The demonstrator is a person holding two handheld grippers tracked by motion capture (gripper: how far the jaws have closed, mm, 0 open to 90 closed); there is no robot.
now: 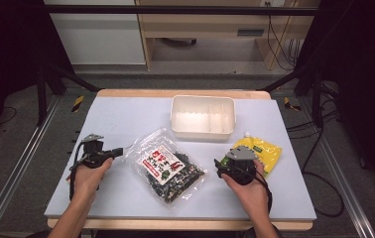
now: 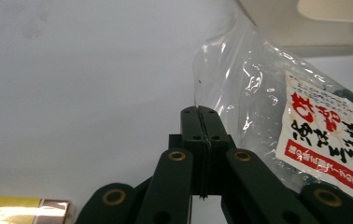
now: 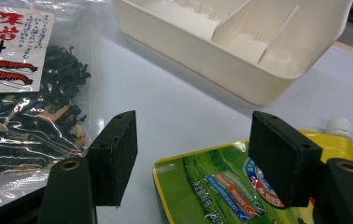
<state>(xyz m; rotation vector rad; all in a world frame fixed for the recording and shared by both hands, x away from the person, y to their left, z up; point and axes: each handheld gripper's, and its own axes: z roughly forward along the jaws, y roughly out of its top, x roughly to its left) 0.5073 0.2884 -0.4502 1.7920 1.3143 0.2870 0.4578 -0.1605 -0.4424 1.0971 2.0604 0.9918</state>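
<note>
- Two hand-held grippers are in use, one per hand. The left hand-held gripper (image 1: 117,151) sits at the left of the pale surface (image 1: 126,114); in its own view its jaws are pressed flat together, clenched, with the tips right at the clear edge of the bag. I cannot tell whether any film is caught between them.
- The right hand-held gripper (image 1: 218,164) sits at the right, over the pouch; in its own view its two black jaws stand wide apart, released, with nothing between them.
- One clear plastic bag of dried dark food (image 1: 168,166), with a white label bearing red print and red shrimp pictures, lies flat between the two hands, near the front of the surface.
- One yellow and green spouted pouch (image 1: 265,151) with a white cap lies flat on the right, partly under the right hand-held gripper, just ahead of the hand.
- One white plastic bin (image 1: 204,117) stands farther back at the centre, upright, with inner dividers splitting it into compartments; nothing is seen inside it.
- One yellow and brown flat object (image 2: 23,207) shows at the bottom left corner of the left gripper view; too little of it is visible to name.
</note>
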